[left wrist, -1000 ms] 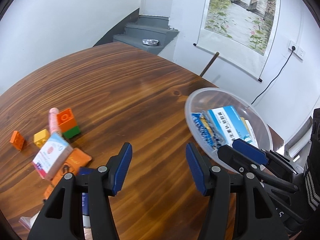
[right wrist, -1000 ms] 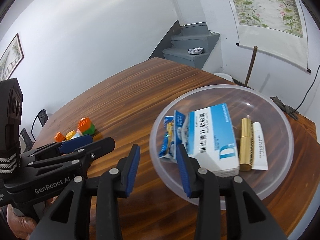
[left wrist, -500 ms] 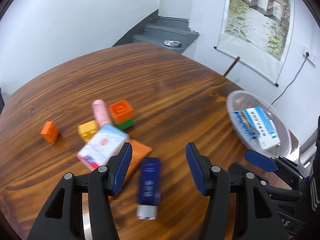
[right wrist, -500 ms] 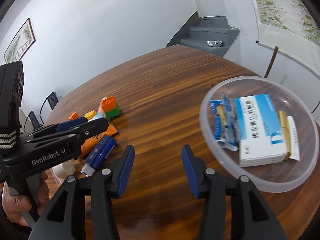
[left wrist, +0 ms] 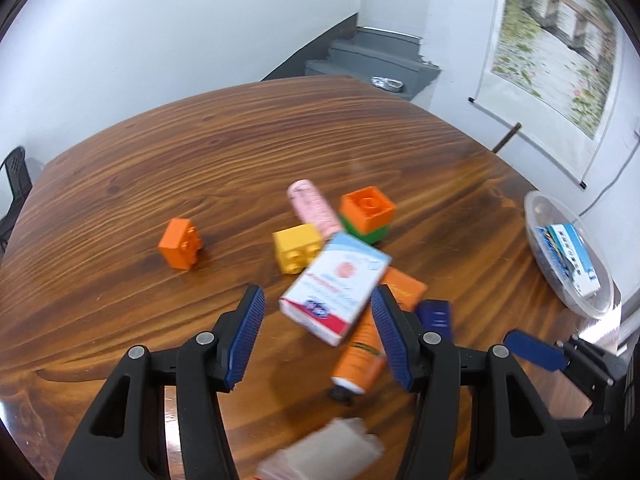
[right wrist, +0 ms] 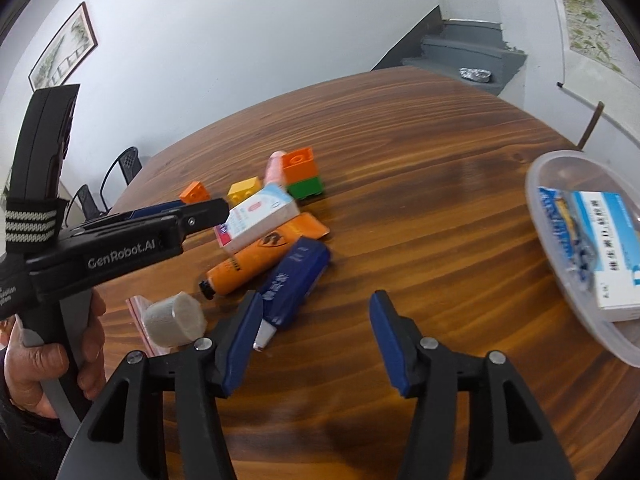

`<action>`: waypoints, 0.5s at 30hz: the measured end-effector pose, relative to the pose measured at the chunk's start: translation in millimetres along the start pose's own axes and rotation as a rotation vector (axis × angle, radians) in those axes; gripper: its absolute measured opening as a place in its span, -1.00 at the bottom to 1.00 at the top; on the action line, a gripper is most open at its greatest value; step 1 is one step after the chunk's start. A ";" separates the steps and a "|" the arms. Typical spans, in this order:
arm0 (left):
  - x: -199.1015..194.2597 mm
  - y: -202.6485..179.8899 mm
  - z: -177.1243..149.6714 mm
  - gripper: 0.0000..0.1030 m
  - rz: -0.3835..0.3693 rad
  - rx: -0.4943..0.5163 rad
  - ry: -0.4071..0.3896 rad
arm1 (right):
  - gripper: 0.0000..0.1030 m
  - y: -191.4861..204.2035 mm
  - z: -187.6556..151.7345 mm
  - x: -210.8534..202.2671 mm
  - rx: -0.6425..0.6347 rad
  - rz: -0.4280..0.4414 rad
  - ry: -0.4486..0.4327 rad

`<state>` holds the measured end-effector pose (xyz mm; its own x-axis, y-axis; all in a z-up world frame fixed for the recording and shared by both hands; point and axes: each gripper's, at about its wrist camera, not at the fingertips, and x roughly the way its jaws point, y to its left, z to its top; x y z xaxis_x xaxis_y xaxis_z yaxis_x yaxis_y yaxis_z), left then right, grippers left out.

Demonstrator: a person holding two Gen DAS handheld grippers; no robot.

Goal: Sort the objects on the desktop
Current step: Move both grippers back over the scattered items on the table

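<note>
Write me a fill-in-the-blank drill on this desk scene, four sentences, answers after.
1. The orange block is stacked on a ____ block.
2. The white medicine box leans on the ____ tube.
3. The blue-and-white box lies inside the clear ____.
4. The fingers of the left gripper and the right gripper are ____ and hold nothing.

Answers: green; orange; bowl; open

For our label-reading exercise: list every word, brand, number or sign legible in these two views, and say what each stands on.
"GenRobot.AI": side of the left gripper.
"D": corner of the blue-and-white medicine box in the clear bowl; its Chinese characters are too blurred to read.
White-and-red carton, orange tube, dark blue tube, pink tube: print too blurred.
</note>
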<state>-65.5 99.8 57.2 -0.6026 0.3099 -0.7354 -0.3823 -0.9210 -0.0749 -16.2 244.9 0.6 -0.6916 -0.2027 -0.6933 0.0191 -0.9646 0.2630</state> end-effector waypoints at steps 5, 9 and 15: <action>9.3 14.0 1.4 0.16 0.003 -0.024 0.018 | 0.29 18.0 5.6 23.5 -0.037 -0.012 0.034; 14.5 13.3 2.2 0.16 -0.005 -0.020 0.027 | 0.29 21.3 10.0 38.6 -0.054 -0.021 0.061; 27.9 5.9 7.2 0.16 -0.004 -0.007 0.049 | 0.31 21.1 13.6 49.9 -0.106 -0.042 0.087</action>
<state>-89.6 104.7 41.2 -0.5659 0.3021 -0.7672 -0.3797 -0.9214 -0.0828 -60.1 216.8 -19.3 -0.6285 -0.1711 -0.7588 0.0705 -0.9840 0.1635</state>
